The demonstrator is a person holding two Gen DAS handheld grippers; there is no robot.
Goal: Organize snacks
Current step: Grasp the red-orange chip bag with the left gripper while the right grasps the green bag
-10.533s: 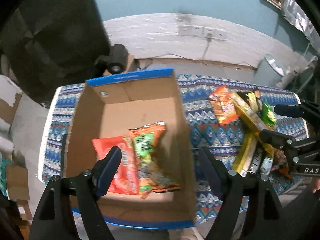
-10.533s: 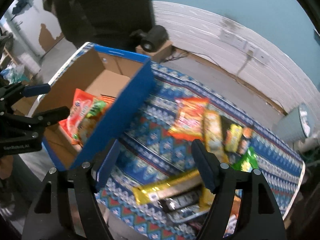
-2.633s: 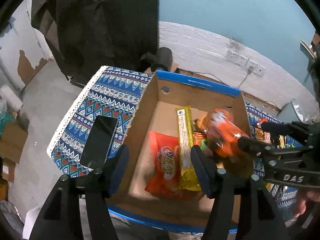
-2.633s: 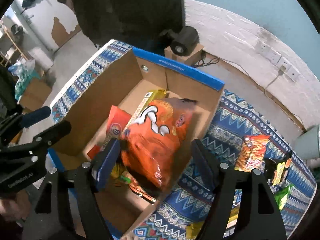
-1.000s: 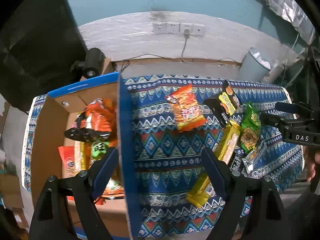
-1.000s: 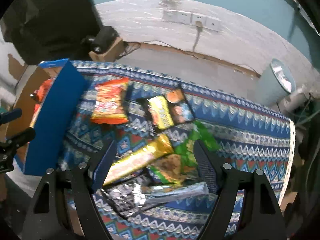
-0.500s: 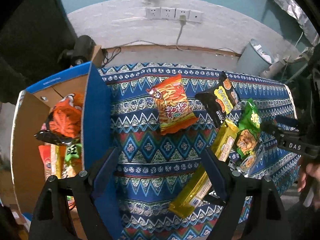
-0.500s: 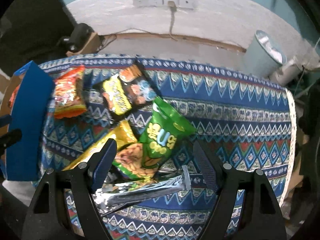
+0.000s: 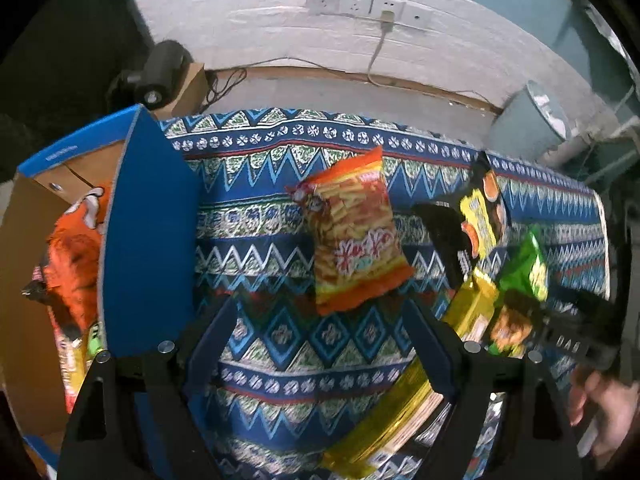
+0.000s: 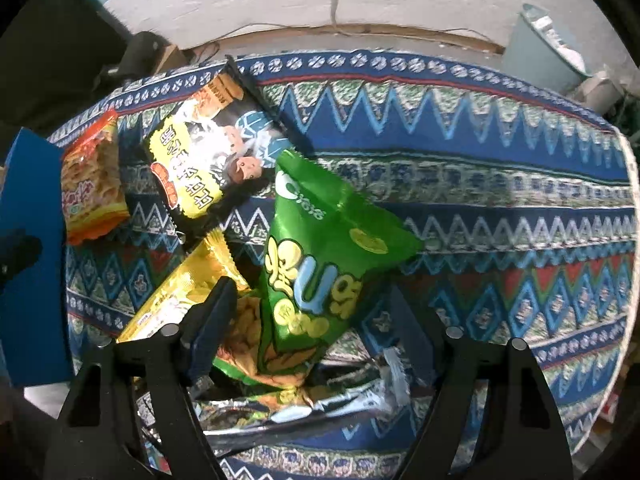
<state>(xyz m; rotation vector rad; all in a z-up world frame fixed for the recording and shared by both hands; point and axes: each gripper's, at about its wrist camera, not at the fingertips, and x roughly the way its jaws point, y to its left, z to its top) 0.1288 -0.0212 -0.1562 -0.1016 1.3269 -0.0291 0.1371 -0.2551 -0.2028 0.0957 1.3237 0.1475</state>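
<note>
Closest to the right wrist camera, the right gripper (image 10: 308,320) has its fingers (image 10: 212,320) spread wide on either side of the green snack bag (image 10: 320,268), not pressing it. That bag lies on top of a silver foil packet (image 10: 304,404) and partly over a long yellow packet (image 10: 180,292), all on the worktop with its patterned blue cloth (image 10: 500,208). Just beyond sits a black and yellow snack bag (image 10: 204,160), and to its left an orange-red chip bag (image 10: 90,188), close to the blue wall of the cardboard box (image 10: 32,264).

From the left wrist camera, the left gripper (image 9: 320,344) hangs released over bare cloth (image 9: 288,332), fingers (image 9: 212,340) wide apart and holding nothing. The orange-red chip bag (image 9: 352,236) lies just ahead between them, with the long yellow packet (image 9: 404,400) by the right finger. At the left stands the box (image 9: 148,240), with an orange puffed bag (image 9: 72,256) and other packets inside. The right gripper (image 9: 568,328) shows blurred at the far right over the green bag (image 9: 520,276).

Farther back are a grey bin (image 9: 528,124) and wall sockets (image 9: 360,2).
</note>
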